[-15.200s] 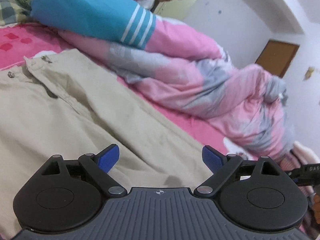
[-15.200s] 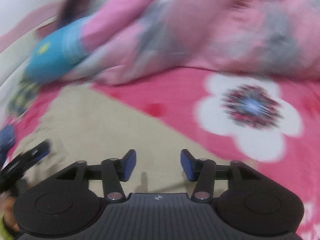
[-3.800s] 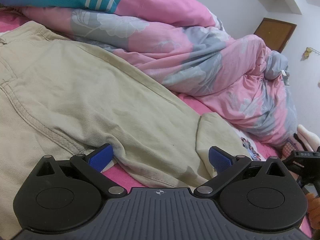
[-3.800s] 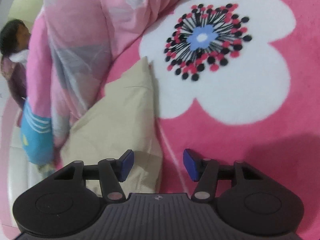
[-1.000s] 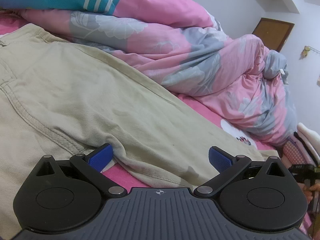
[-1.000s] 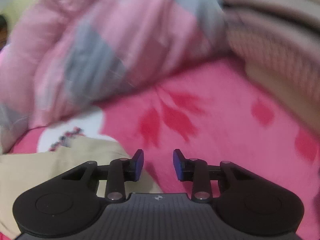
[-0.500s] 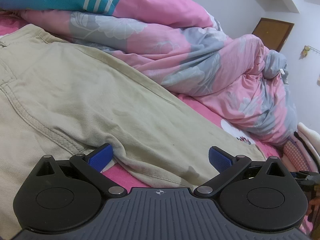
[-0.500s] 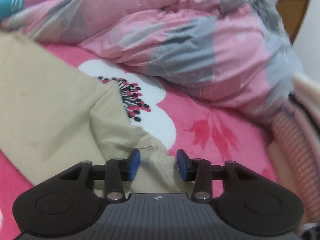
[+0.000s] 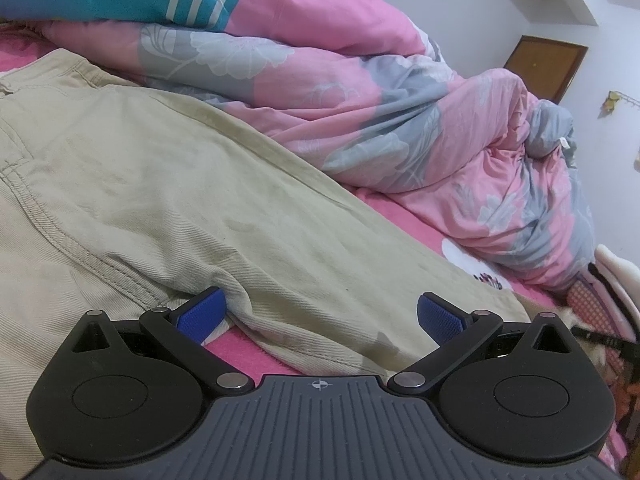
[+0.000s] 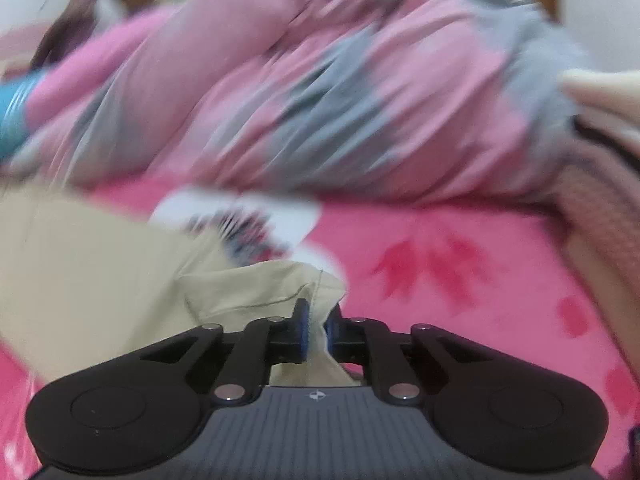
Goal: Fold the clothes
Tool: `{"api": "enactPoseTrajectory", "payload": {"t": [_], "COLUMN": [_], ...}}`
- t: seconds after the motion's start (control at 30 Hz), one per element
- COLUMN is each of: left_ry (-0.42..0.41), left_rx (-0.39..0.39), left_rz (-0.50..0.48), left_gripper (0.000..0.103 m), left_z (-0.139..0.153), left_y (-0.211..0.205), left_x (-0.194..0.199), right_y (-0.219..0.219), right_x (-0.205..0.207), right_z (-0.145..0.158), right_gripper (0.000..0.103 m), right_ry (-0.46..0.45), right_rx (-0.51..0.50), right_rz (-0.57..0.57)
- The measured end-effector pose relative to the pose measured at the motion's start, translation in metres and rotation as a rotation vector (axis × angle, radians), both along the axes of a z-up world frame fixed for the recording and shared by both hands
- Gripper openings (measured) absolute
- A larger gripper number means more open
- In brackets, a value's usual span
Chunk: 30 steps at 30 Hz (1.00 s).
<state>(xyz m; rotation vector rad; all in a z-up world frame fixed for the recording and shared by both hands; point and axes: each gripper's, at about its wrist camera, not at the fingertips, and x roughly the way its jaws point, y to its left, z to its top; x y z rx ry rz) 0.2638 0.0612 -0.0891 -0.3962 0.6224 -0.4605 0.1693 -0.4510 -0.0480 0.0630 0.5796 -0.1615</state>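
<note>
Pinching the khaki trousers hem, right claw clamps tight.

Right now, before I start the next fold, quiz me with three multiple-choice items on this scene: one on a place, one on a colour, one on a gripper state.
1. Where does the quilt lie relative to the trousers?
A. beyond them
B. under them
C. folded inside them

2. What colour is the bedsheet?
A. green
B. pink
C. white

3. What is the right gripper doing?
A. open over bare sheet
B. shut on the trouser hem
C. holding the quilt

Answers:
1. A, the quilt is heaped past the trousers' far edge.
2. B, pink sheet shows around the fabric.
3. B, beige cloth is pinched between nearly closed jaws, while the left gripper is wide open.
</note>
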Motion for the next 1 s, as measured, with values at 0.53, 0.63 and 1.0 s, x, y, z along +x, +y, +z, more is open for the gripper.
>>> {"api": "enactPoseTrajectory", "payload": {"t": [0.53,0.63,1.0], "left_ry": [-0.002,-0.001,0.003], "left_rx": [0.003,0.001,-0.002], "left_rz": [0.000,0.000,0.002], "left_gripper": [0.103,0.103,0.103], "left_z": [0.000,0.000,0.001], "left_y": [-0.001,-0.001,-0.001], "left_x": [0.000,0.000,0.000], "right_y": [-0.088,-0.108,-0.094], "right_x": [0.009,-0.020,-0.100], "right_z": [-0.037,-0.033,-0.040], "right_gripper": [0.004,0.009,0.040], "right_ry": [0.041,0.025,0.065], "right_rx": [0.197,0.395,0.929], "right_rz": [-0.380,-0.448,-0.550]}}
